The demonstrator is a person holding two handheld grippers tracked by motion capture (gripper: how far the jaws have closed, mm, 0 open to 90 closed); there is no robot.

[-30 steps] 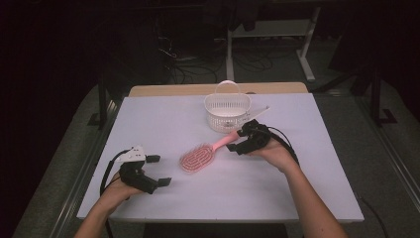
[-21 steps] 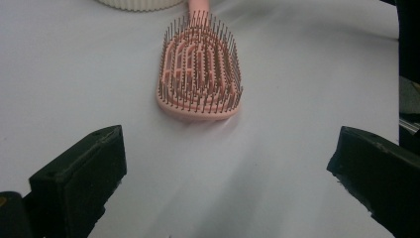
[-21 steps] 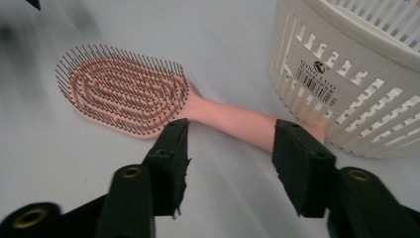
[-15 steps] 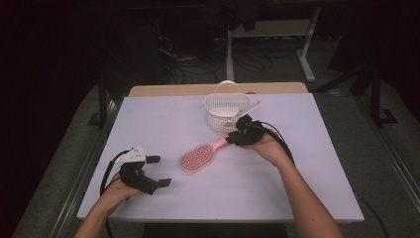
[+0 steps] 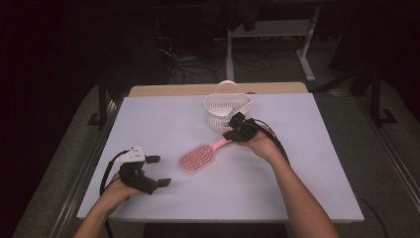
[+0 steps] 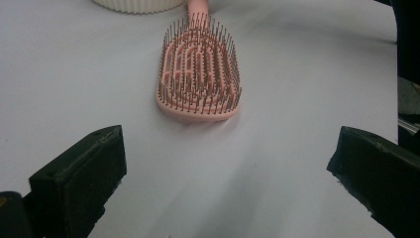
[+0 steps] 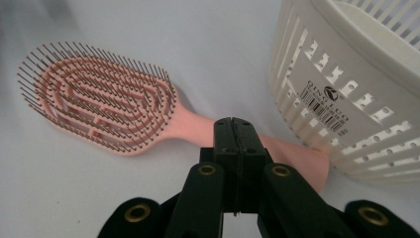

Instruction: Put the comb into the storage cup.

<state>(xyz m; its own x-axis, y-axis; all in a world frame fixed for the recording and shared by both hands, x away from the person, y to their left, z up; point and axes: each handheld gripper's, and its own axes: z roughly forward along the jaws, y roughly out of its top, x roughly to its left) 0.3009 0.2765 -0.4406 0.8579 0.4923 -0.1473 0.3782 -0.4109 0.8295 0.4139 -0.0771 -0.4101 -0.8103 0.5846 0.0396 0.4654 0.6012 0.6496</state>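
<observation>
A pink hairbrush (image 5: 196, 157) lies bristles up in the middle of the white table (image 5: 317, 163), its handle pointing at a white slotted basket (image 5: 218, 119). My right gripper (image 5: 230, 135) is shut, its tips just over the handle beside the basket. In the right gripper view the jaws (image 7: 235, 131) are pressed together with nothing between them, the hairbrush (image 7: 99, 99) handle passing beneath and the basket (image 7: 346, 74) close on the right. My left gripper (image 5: 158, 171) rests open at the front left. Its view shows the hairbrush (image 6: 200, 74) ahead of the wide-open left gripper (image 6: 228, 173).
The basket has a hoop handle (image 5: 227, 85) and holds a pale stick-like item (image 5: 241, 107). A wooden strip (image 5: 218, 89) runs behind the table. Dark floor, cables and a table frame (image 5: 307, 54) lie beyond.
My right gripper has shifted slightly left and farther from me, toward the basket. The brush and the left gripper have stayed put.
</observation>
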